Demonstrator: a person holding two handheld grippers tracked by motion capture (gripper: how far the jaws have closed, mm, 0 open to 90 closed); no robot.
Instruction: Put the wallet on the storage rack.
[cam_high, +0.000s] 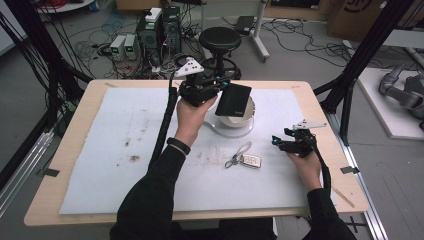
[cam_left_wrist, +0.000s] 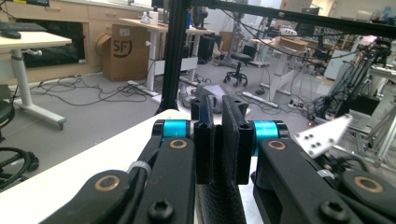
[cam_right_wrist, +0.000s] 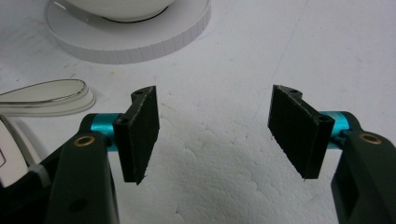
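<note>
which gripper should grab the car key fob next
Right. The right gripper is open, low and beside the car key fob; the left gripper is shut on the black wallet.

Black wallet (cam_high: 233, 100): flat, rectangular, held tilted above the white stand (cam_high: 235, 124) at upper centre of the high view. Key fob (cam_high: 251, 161): silver, with strap and ring, flat below centre-right.
</note>
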